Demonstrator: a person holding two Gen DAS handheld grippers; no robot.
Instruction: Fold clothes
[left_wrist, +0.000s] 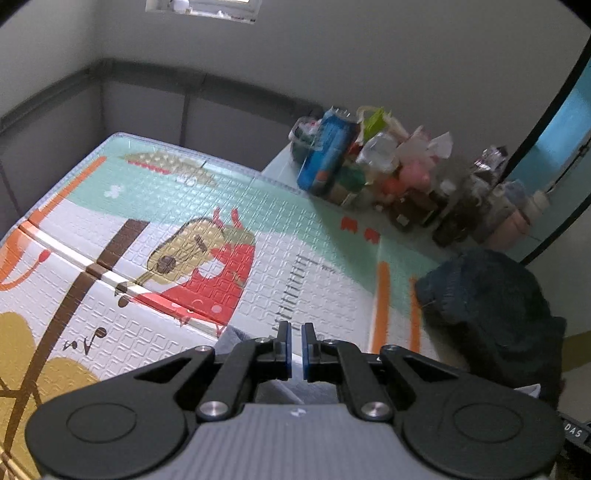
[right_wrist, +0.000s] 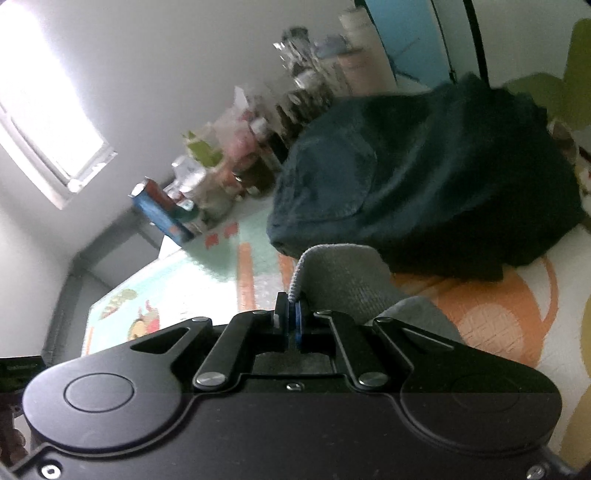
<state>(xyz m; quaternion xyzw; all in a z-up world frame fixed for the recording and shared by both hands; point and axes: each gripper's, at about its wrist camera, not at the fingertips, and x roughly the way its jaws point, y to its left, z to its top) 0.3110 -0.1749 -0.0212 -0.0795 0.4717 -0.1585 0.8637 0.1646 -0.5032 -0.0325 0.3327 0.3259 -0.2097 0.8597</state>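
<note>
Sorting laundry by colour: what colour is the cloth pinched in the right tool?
Light grey knit, seen best in the right wrist view, pinched in the right tool.

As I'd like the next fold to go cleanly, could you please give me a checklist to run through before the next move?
1. The right tool grips the grey garment: ok, its edge is pinched between the pads.
2. The left tool grips it too: cannot tell. The jaws are nearly together with grey cloth beneath, but no pinch shows.
3. The dark blue garment is clear of the grey one: cannot tell, it sits right behind the held edge.
4. Bare play mat to lay the fold on: ok, ahead of the left tool.
5. The bottles and toys are out of the way: ok, they are along the far edge.
</note>
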